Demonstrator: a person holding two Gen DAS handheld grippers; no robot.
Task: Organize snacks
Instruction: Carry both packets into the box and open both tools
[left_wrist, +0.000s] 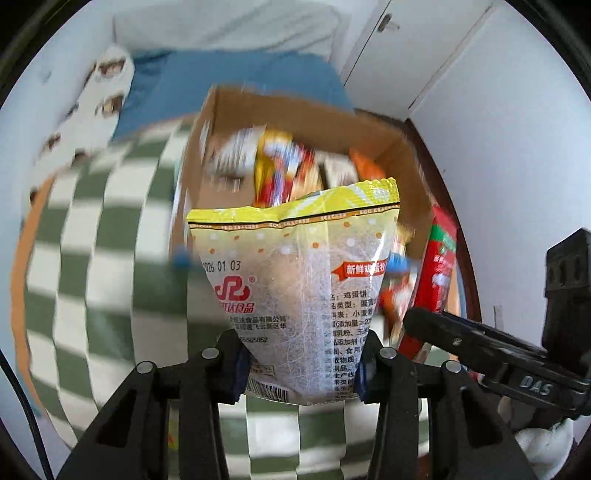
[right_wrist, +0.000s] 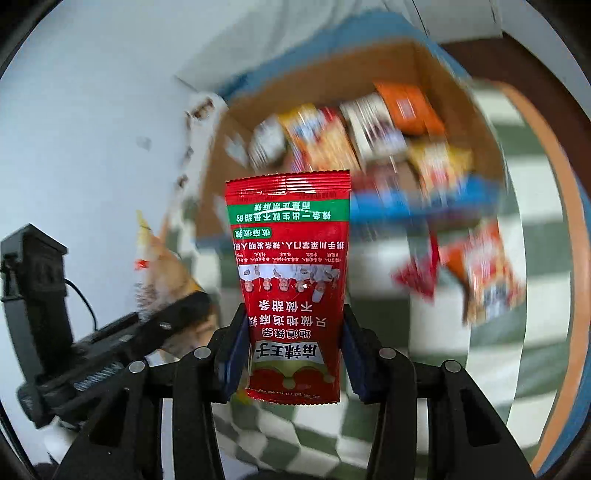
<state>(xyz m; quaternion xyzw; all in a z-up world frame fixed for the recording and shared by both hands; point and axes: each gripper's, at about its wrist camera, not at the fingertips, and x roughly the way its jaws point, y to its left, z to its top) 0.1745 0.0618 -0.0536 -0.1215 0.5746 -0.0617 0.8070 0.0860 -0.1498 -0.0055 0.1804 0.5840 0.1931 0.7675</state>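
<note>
My left gripper (left_wrist: 301, 363) is shut on a yellow-topped clear cracker bag (left_wrist: 295, 266), held upright above the checked cloth. My right gripper (right_wrist: 291, 354) is shut on a red spicy-strip pouch (right_wrist: 290, 273), its print upside down to the camera. Beyond both lies an open cardboard box (left_wrist: 295, 110) (right_wrist: 406, 59) with several blurred snack packs inside. In the left wrist view the red pouch (left_wrist: 441, 273) and the right gripper's body (left_wrist: 491, 354) show at the right. In the right wrist view the left gripper's body (right_wrist: 110, 343) and its bag (right_wrist: 162, 266) show at the left.
A green-and-white checked cloth (left_wrist: 92, 258) covers the surface under the box. Loose red and orange snack packs (right_wrist: 480, 273) lie on the cloth to the right of the box. A white wall and cupboard doors (left_wrist: 424, 44) stand behind; blue fabric (left_wrist: 229, 77) lies past the box.
</note>
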